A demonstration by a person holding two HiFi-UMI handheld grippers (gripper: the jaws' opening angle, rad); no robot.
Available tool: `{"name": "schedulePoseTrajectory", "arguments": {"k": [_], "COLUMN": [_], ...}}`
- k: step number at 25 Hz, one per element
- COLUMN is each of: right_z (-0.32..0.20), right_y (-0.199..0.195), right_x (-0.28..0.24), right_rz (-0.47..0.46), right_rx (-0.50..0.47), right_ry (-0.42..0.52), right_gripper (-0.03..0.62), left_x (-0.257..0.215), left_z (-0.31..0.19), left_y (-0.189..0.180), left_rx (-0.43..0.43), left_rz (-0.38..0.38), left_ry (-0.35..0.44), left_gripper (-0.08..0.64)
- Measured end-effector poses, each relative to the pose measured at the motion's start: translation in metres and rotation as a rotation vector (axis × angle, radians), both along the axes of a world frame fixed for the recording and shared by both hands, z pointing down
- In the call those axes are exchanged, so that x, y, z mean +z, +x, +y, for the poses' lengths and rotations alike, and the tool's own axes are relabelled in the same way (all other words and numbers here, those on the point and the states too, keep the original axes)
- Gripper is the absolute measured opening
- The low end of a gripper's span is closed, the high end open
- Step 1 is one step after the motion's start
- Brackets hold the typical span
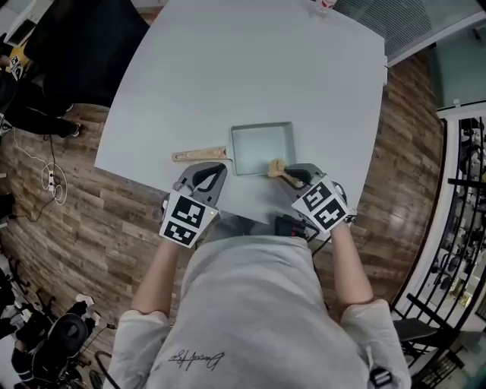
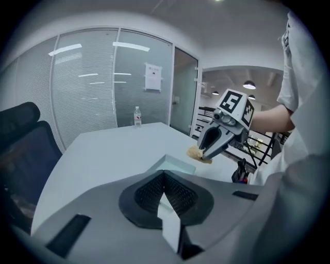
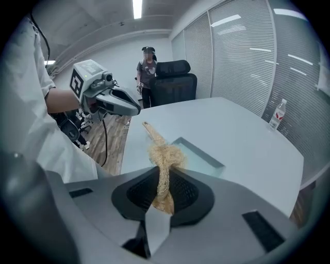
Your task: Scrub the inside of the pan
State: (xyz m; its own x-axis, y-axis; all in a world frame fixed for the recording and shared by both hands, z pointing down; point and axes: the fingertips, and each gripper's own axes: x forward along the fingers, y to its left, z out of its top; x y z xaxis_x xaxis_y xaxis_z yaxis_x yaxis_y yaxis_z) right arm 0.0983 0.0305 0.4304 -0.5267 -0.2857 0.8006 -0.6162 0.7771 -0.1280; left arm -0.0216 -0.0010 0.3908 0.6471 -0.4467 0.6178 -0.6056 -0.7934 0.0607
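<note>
Straw-coloured scrubber (image 3: 165, 154), perhaps fibre, clamped in right gripper (image 3: 163, 186); left gripper (image 2: 165, 192) clenched empty near pan (image 1: 262, 148).

In the left gripper view the pan (image 2: 176, 164) shows only one corner; the rest, its wooden handle (image 1: 199, 154) included, lies behind the body of the left gripper (image 2: 164, 193). In the right gripper view the right gripper (image 3: 164, 195) covers the pan's near side, and the fibre scrubber (image 3: 165, 154) clamped there has its lower end buried between the jaws (only the frayed top stands clear). The head view's top edge cuts off a bottle (image 1: 325, 4), probably a water bottle. The notice (image 2: 153, 77) on the glass wall (image 2: 87, 87) is too small to read.
</note>
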Motion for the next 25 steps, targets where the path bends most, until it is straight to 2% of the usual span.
{"name": "schedulePoseTrajectory", "arguments": {"k": [4,9,15,25], "right_z": [0.006,0.005,0.005,0.002], "right_y": [-0.001,0.003,0.004,-0.001], "right_x": [-0.012,-0.015,-0.026,-0.028], "right_rz": [-0.025,-0.032,-0.060,-0.069], "right_rx": [0.031,0.053,0.080,0.069], "right_ry": [0.023,0.065,0.085,0.080], "right_gripper": [0.071,0.071,0.071,0.069], "left_x": [-0.015,-0.017,-0.023,-0.026], "left_z": [0.000,0.007,0.009,0.009], "left_y": [0.006,0.007,0.006,0.005], "left_rx": [-0.063,-0.077,-0.090,-0.096], "left_rz": [0.058,0.087,0.090,0.092], "left_ry": [0.007,-0.019,-0.009,0.000], "left_gripper": [0.011,0.011,0.011,0.011]}}
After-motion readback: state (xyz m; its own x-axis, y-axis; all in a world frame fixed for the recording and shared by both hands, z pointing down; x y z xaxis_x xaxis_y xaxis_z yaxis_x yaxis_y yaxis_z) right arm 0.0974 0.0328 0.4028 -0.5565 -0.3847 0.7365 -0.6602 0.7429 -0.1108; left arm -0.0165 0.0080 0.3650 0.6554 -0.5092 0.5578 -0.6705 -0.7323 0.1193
